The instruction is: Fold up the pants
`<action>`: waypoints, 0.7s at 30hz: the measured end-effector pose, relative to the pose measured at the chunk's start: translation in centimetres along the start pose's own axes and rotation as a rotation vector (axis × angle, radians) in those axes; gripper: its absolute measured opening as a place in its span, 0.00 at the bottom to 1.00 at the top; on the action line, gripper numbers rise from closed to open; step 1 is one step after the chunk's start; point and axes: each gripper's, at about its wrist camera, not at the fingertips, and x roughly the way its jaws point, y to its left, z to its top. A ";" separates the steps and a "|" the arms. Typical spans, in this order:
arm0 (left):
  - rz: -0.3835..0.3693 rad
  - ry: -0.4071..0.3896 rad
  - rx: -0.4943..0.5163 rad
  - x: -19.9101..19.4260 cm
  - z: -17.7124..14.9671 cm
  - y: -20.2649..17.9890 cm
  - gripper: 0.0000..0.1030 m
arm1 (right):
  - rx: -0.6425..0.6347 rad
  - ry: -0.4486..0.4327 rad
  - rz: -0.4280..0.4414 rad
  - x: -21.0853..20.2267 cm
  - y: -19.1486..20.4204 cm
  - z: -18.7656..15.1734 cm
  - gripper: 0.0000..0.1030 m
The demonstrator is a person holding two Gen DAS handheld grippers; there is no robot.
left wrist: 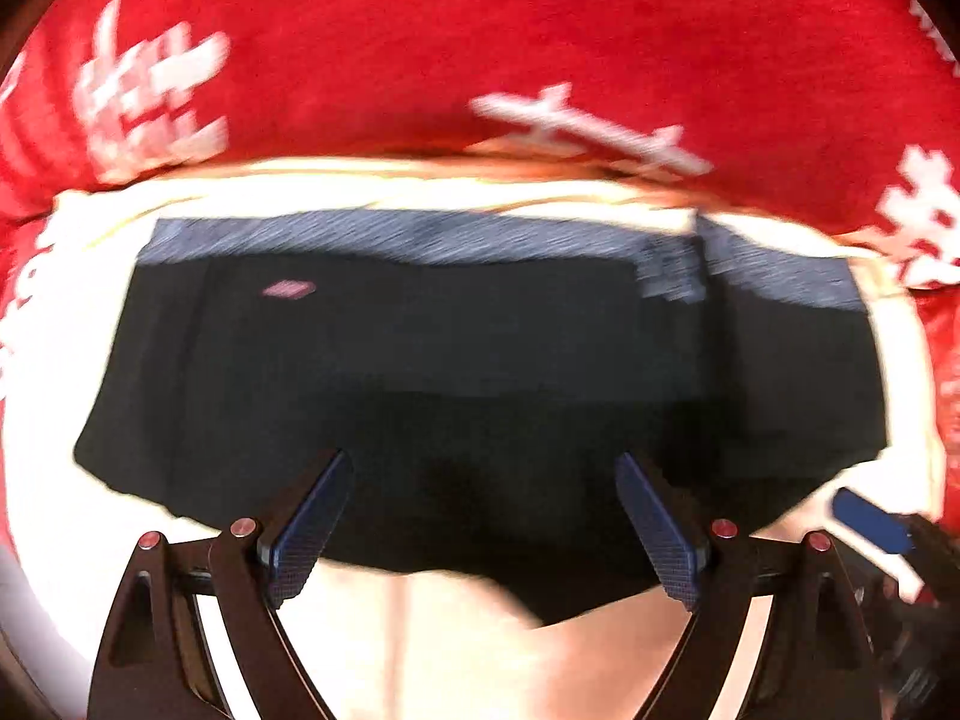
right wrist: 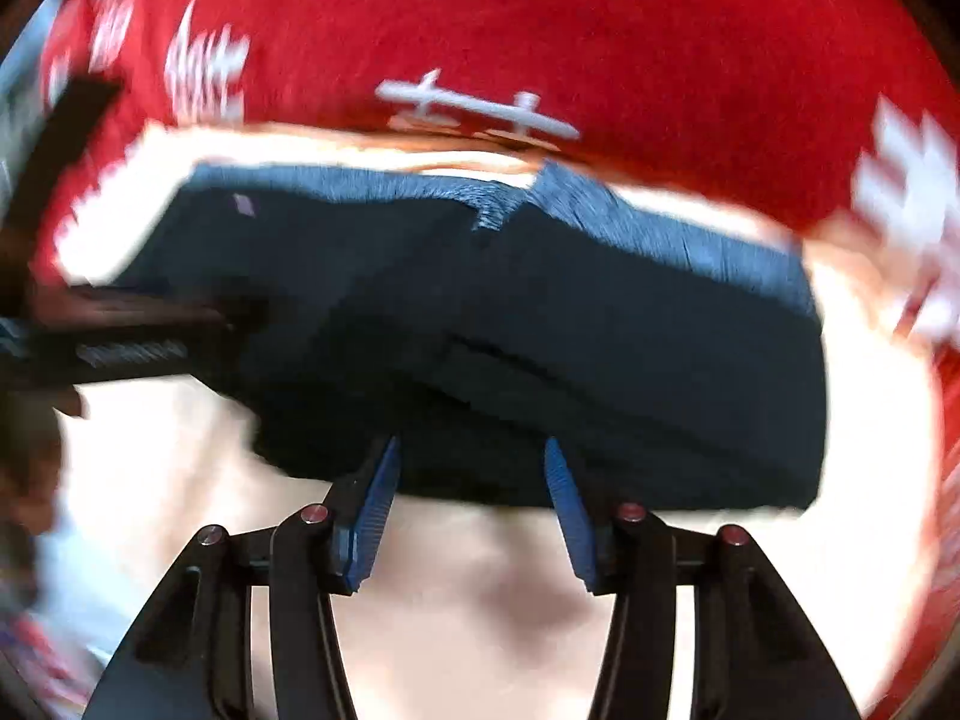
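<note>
Pants (left wrist: 456, 372) motion-blurred, folds indistinct, both grippers empty

The pants (left wrist: 420, 372) are matt dark cloth with a ribbed grey-blue waistband (left wrist: 390, 237); the pads (left wrist: 309, 531) look textured blue. The red blanket (left wrist: 480, 30) is soft, fuzzy cloth.

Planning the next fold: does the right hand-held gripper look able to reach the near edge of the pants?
Probably yes: the right hand-held gripper is open, its fingertips already at the pants' near edge, nothing between.

Both my wrist cameras look forward and down, close over the same folded pants (left wrist: 456, 372) (right wrist: 540, 336).
</note>
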 end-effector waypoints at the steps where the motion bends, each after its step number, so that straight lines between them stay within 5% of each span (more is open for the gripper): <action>1: -0.056 0.007 0.018 0.1 0.5 -1.0 0.88 | 0.122 -0.004 0.070 -0.4 -2.1 0.2 0.53; 4: -0.173 0.026 0.062 0.6 1.6 -3.8 0.87 | 0.449 0.008 0.235 0.2 -7.9 0.4 0.53; 7: -0.177 0.037 0.104 0.4 2.1 -7.9 0.81 | 0.648 -0.019 0.330 1.1 -11.7 -0.1 0.53; 12: -0.205 0.112 0.129 3.1 3.0 -10.1 0.80 | 0.784 -0.046 0.411 1.7 -14.2 -1.5 0.53; 17: -0.187 0.134 0.155 4.3 2.7 -11.1 0.57 | 0.903 -0.046 0.477 2.9 -15.7 -3.2 0.52; 20: -0.197 0.126 0.160 4.1 2.5 -11.3 0.56 | 0.924 -0.063 0.493 3.1 -16.3 -3.2 0.52; 21: -0.196 0.124 0.162 4.1 2.5 -11.4 0.53 | 0.928 -0.062 0.498 3.2 -16.3 -3.0 0.43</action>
